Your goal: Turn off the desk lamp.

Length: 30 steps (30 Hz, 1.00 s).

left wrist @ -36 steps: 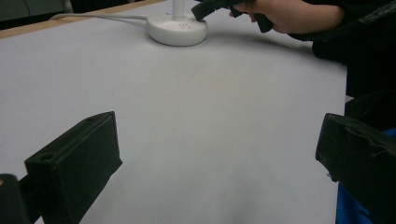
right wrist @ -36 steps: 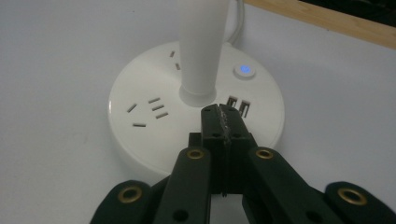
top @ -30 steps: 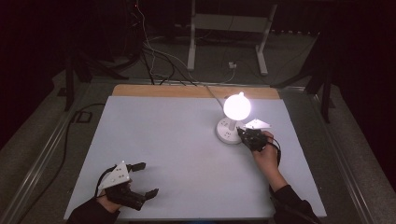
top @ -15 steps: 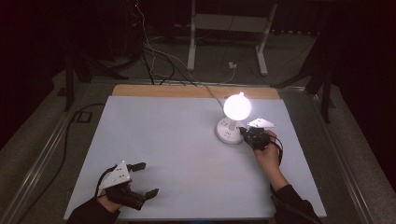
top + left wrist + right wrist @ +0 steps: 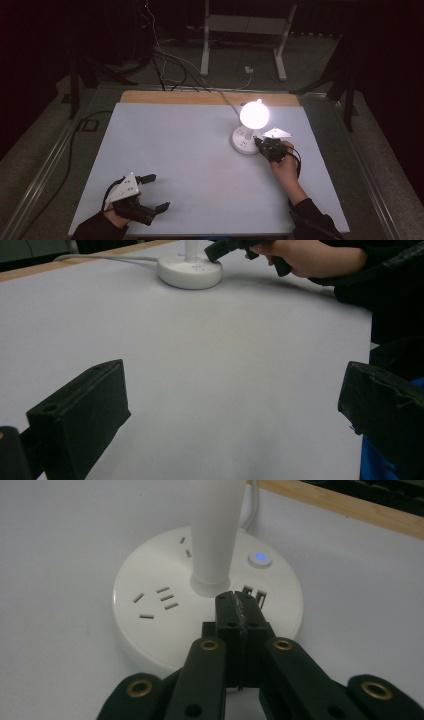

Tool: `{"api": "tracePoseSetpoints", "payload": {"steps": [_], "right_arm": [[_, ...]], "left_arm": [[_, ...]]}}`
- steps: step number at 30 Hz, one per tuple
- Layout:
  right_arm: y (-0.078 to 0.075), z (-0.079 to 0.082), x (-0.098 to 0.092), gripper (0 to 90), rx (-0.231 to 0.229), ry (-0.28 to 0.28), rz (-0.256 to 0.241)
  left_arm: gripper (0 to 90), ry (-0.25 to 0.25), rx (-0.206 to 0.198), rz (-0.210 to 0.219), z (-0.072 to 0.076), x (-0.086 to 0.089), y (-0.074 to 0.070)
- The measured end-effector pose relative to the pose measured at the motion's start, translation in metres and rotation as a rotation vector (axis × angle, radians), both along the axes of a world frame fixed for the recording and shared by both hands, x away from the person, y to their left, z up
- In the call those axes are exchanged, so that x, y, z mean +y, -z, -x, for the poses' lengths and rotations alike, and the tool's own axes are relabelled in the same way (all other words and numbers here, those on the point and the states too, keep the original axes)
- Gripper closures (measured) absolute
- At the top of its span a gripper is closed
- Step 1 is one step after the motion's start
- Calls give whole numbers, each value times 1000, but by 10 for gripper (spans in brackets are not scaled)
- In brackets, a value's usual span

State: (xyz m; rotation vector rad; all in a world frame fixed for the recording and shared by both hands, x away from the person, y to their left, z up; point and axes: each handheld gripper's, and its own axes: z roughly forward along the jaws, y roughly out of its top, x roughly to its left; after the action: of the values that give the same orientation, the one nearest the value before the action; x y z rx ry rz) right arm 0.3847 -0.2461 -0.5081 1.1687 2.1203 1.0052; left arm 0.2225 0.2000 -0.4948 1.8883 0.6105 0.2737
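A white lamp with a round base and a glowing globe stands right of the table's middle. Its base carries socket slots, two USB ports and a button lit blue, with the white stem rising from the centre. My right gripper is shut with nothing between its jaws, its tips over the base just in front of the stem. My left gripper rests open near the front left edge, its black fingers wide apart over bare table. From there the lamp base lies far ahead.
The white table top has a wooden strip along its far edge. The lamp's white cord runs off the back. Cables and a white stand sit on the dark floor behind.
The right gripper has stayed at the lamp base, shifting only slightly. The lamp stays lit and the left gripper has not moved.
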Motion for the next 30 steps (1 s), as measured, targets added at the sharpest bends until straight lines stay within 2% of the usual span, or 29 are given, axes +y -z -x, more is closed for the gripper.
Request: {"api": "tracePoseSetpoints", "payload": {"steps": [3,5,7,9,11,15,20,23,25,27,28,30], "right_arm": [[2,-2,-4,900,10,0,-51],[-2,-3,-3,899,28,5,-34],[-11,1,-5,886,-25,5,-56],[-21,4,-7,819,-52,8,-70],[-27,8,-9,795,-59,4,-90],[-28,15,-9,646,-66,-14,-86],[-33,25,-14,444,-64,-40,-139],[-35,31,-17,325,-47,-52,-158],[-36,36,-17,237,-11,-55,-170],[-35,40,-18,146,0,-69,-194],[-35,43,-19,107,20,-84,-203],[-35,49,-20,24,26,-147,-216]], "left_arm": [[4,-1,0,5,0,0,0],[5,2,0,4,0,0,0],[5,3,0,5,0,0,0],[5,3,3,7,-1,0,0],[4,1,3,5,-1,0,0],[5,-3,-1,7,0,1,-1],[4,-7,1,9,-1,1,-1],[4,-10,3,11,-2,1,-1],[5,-10,5,16,-3,1,-1],[5,-11,5,14,-4,1,-1],[4,-11,7,12,-4,0,-1],[5,-8,4,12,-4,0,-1]]}}
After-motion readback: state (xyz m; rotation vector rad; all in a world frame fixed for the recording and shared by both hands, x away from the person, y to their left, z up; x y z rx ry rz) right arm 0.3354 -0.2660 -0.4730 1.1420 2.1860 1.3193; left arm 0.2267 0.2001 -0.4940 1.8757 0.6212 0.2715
